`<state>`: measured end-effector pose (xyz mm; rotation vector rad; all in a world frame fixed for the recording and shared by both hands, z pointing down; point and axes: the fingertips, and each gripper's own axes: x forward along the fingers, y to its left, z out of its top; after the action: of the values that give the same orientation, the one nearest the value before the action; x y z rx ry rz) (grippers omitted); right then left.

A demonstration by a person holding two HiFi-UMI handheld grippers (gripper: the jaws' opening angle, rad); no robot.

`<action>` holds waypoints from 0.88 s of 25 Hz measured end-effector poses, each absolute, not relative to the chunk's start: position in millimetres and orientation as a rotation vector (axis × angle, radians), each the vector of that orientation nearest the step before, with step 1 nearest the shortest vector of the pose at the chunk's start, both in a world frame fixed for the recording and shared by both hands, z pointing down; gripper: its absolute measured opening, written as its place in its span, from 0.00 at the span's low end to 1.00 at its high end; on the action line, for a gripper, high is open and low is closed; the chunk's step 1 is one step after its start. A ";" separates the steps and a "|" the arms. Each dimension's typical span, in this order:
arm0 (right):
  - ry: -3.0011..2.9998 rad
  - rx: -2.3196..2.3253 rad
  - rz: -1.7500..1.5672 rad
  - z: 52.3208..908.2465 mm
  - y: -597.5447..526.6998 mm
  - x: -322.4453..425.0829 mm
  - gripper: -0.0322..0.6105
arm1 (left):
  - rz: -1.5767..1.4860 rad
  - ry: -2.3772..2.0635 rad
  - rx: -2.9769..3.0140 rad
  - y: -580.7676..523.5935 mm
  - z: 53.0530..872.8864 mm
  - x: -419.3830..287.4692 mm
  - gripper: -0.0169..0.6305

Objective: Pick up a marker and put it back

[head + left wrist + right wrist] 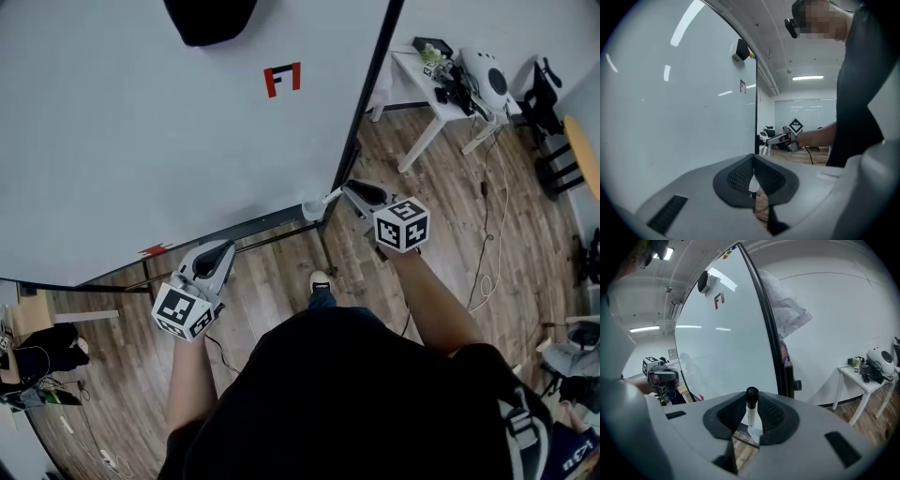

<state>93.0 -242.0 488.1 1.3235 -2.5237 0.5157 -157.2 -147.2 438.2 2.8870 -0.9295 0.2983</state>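
A white marker [332, 196] with a black cap [751, 392] is clamped between the pads of my right gripper [351, 191], which is shut on it. Seen from the head, the marker's free end reaches left to a small clear cup [311, 208] at the right end of the whiteboard's tray [253, 240]. In the right gripper view the marker [751, 414] stands upright between the jaws, beside the board's black frame [771, 333]. My left gripper [217, 259] hovers near the tray further left. Its jaws meet at the tips with nothing between them [753, 161].
The large whiteboard [141, 131] fills the left, with a black eraser [211, 19] and a red mark [282, 78] on it. A white desk [431, 94] with a white helmet-like object [487, 77] stands at the back right. Cables trail over the wooden floor [487, 272].
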 end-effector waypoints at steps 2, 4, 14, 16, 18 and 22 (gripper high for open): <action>-2.524 1.336 0.511 485.5 -235.3 97.1 0.16 | 0.296 -0.923 2.891 -141.8 437.3 -154.7 0.04; -2.523 1.346 0.507 483.5 -228.7 100.7 0.16 | 0.292 -0.918 2.894 -136.7 436.6 -152.8 0.04; -2.519 1.393 0.516 480.1 -197.0 117.1 0.16 | 0.278 -0.922 2.901 -114.9 434.6 -153.0 0.04; -2.518 1.397 0.518 479.9 -192.3 118.8 0.16 | 0.275 -0.924 2.899 -112.2 434.1 -152.4 0.04; -2.519 1.399 0.517 479.0 -188.6 119.6 0.16 | 0.274 -0.921 2.907 -110.2 432.7 -151.5 0.04; -2.518 1.403 0.518 476.6 -182.5 121.8 0.16 | 0.270 -0.920 2.914 -105.6 428.6 -149.5 0.04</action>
<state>121.8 -182.5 476.6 1.4027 -2.5176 0.5180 -149.5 -105.6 428.6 2.9139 -0.9196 0.2702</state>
